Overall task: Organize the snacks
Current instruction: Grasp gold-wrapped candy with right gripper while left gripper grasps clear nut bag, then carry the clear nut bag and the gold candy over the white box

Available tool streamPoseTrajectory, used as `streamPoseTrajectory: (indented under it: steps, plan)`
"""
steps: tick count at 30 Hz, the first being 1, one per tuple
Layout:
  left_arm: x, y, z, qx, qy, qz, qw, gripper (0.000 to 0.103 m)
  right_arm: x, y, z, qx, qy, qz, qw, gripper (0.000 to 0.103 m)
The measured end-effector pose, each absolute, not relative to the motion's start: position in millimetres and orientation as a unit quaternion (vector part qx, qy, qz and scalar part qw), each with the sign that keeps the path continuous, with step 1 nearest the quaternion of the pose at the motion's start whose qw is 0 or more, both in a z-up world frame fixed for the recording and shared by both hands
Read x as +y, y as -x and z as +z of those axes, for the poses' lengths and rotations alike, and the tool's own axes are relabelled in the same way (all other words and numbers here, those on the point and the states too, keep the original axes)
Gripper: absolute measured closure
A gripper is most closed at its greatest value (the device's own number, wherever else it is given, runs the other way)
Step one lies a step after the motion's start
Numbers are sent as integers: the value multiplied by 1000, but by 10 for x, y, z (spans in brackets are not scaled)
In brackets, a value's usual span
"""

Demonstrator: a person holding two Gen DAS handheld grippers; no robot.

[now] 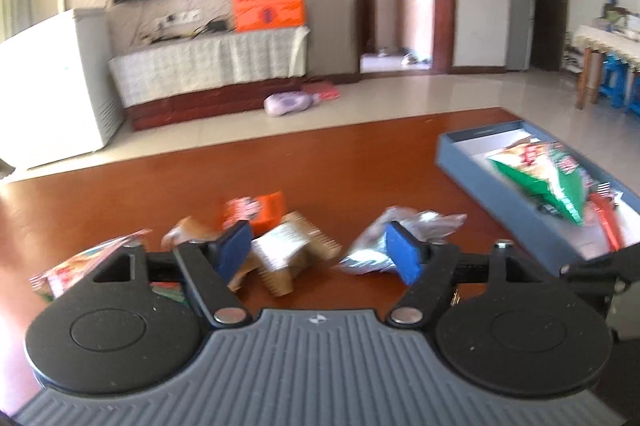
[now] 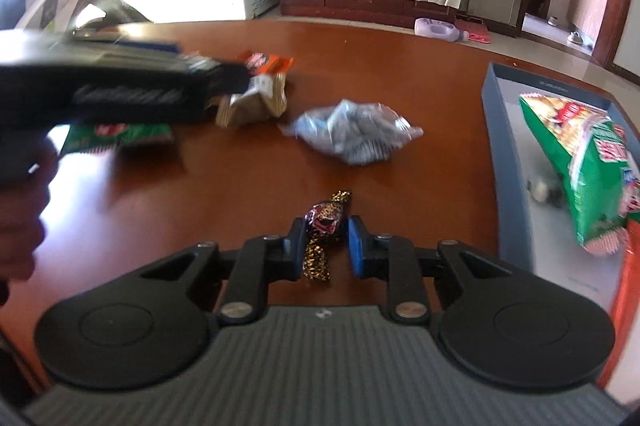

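You are partway through. The blue box at the right of the table already holds a green snack bag and something red beneath it, though blur hides what else lies inside. Left on the table are the silver packet at centre, the brown wrapper and orange packet farther left, and another green bag.

Your right gripper is nearly closed around the dark twist-wrapped candy at the near edge; whether both pads press it, I cannot tell. Its long axis runs near to far, one twisted end pointing away from you.

Your left gripper hangs released and empty above the brown wrapper.
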State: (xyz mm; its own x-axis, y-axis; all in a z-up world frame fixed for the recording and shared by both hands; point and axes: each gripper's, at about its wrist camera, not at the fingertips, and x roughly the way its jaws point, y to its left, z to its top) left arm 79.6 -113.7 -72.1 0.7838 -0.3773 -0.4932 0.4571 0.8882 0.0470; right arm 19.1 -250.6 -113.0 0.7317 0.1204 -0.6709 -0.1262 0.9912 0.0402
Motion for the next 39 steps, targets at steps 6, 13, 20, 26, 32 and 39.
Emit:
streamPoseTrajectory:
  steps: [6,13,20,26,32,39]
  plan:
    - [-1702,-892,-895,240,-105,-241,935,21,-2724,14,-1129,364,6,62,929,77]
    - [-2139,-1177,-1140,274,-125,-228,926,21,-2806,67,-1121,364,8,69,929,78]
    - [-2247,-1283,-1308,306,-130,-236,913,21,-2814,82,-1111,365,11,74,928,78]
    - [-2148,-1336,-1327,305,-118,-238,914,38,-2813,79,-1104,363,14,70,929,77]
    - [-2092,-1322,-1298,316,-102,-235,914,41,-2783,83,-1073,358,12,68,931,77]
    - [-1996,-1327,-1259,320,-89,-216,918,42,-2766,126,-998,350,13,67,934,77]
